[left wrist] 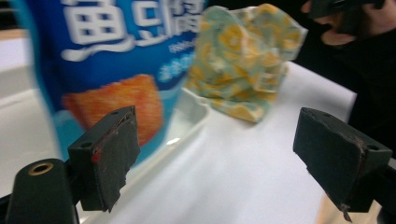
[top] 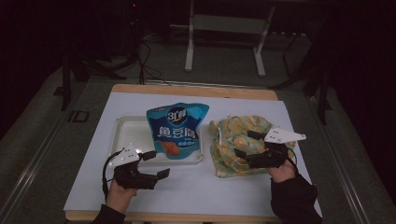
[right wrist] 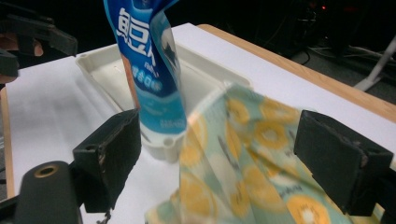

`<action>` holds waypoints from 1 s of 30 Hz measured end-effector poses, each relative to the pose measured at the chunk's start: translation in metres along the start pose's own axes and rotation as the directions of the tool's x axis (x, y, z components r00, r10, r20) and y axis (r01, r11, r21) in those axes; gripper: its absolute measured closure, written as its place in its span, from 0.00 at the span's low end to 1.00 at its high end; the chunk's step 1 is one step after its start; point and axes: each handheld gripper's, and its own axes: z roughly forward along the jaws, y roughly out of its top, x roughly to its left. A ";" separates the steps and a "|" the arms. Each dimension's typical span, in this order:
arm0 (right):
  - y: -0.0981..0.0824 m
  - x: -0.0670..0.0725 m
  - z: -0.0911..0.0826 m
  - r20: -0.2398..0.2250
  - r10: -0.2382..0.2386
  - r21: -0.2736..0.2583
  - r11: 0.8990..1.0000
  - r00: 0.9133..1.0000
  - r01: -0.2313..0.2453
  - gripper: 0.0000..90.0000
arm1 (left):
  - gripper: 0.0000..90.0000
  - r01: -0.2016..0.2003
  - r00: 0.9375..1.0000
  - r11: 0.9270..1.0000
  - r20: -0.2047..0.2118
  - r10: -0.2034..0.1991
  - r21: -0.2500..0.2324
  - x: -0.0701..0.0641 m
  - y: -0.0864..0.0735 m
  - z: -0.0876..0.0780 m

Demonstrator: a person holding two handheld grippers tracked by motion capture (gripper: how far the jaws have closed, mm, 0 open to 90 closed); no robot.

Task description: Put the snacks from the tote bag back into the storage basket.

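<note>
Two grippers sit low in the high view, one at each side of a white sheet (top: 93, 154) that covers a wooden table (top: 196, 89). At the lower left of that frame the left gripper (top: 156, 164) is held in a hand (top: 119, 195) over bare sheet, its jaws spread wide with nothing between them; in the left gripper view the same two black jaws stand far apart at the bottom corners over empty white surface. Just above it, left of centre, a shallow white tray (top: 122, 135) lies on the sheet. A blue snack bag (top: 177, 130) with white lettering and an orange picture stands in the tray's right half, its lower edge near the tray's front rim. Right of centre a crumpled cloth (top: 233, 135) printed in pale green and yellow lies on the sheet just beside the tray. At the lower right the right gripper (top: 246, 143), held by a hand (top: 281, 172) in a dark sleeve (top: 295, 198), reaches over the cloth's right part. Its jaws are parted, and in the right gripper view the cloth (right wrist: 243, 158) rises between them, though neither jaw presses on it. Beyond the table, at the top of the frame, a pale stand (top: 224, 28) rests on the dark floor.
</note>
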 end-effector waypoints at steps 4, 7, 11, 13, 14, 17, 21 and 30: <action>-0.013 -0.002 -0.013 0.027 0.006 -0.001 1.000 1.000 -0.006 0.16 | 0.17 -0.008 1.000 1.000 0.030 0.008 -0.003 -0.007 -0.001 0.004; -0.023 -0.003 -0.022 0.052 0.010 -0.006 1.000 0.999 -0.010 0.16 | 0.17 -0.027 0.998 0.999 0.062 0.026 0.019 -0.016 -0.003 0.013; -0.036 -0.005 -0.032 0.077 0.019 -0.014 1.000 0.997 -0.018 0.16 | 0.17 -0.021 0.995 0.999 0.103 0.018 0.032 -0.020 -0.006 0.025; -0.042 -0.006 -0.036 0.088 0.024 -0.005 1.000 0.996 -0.024 0.16 | 0.17 -0.025 0.993 0.999 0.113 0.020 0.044 -0.021 -0.007 0.031; -0.045 -0.007 -0.038 0.090 0.025 0.003 1.000 0.996 -0.026 0.16 | 0.17 -0.024 0.993 0.999 0.117 0.018 0.047 -0.021 -0.008 0.033; -0.054 -0.007 -0.044 0.102 0.032 0.009 0.999 0.994 -0.033 0.16 | 0.17 -0.034 0.990 0.998 0.136 0.026 0.055 -0.023 -0.009 0.041; -0.064 -0.008 -0.052 0.119 0.048 0.002 0.999 0.992 -0.048 0.16 | 0.17 -0.064 0.989 0.995 0.135 0.053 0.077 -0.026 -0.010 0.051; -0.084 -0.006 -0.063 0.155 0.082 -0.008 0.997 0.985 -0.081 0.16 | 0.17 -0.060 0.984 0.992 0.173 0.041 0.108 -0.027 -0.018 0.068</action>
